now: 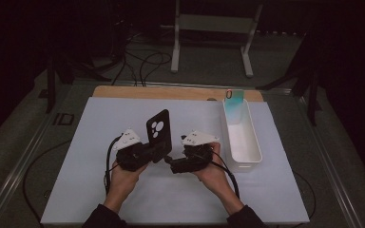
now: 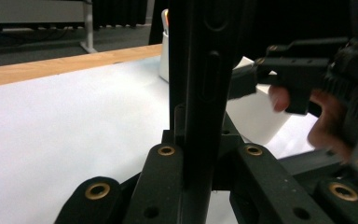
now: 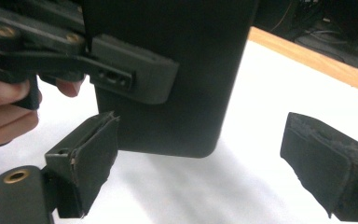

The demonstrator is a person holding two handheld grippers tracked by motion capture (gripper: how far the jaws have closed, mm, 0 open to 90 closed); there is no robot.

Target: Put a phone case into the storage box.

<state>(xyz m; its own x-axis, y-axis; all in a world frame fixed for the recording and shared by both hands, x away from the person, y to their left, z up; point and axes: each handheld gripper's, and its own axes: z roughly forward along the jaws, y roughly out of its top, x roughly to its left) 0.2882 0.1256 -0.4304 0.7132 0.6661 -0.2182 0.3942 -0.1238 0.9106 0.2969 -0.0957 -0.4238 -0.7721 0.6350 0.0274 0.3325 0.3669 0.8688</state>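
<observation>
Two grippers at mid-counter (image 1: 100,118): left gripper (image 1: 148,150) clamped on upright black rectangular phone case (image 1: 159,134), right gripper (image 1: 170,160) spread wide just beside its lower edge; probably mid-handover, next calling for closing squarely on that lower edge.

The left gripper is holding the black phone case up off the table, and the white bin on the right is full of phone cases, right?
Not quite. The white bin is nearly bare: the high view shows just one light, teal-tinted card-like item standing at its far end. The rest holds: the left gripper is shut on the black phone case, holding it upright above the table.
</observation>
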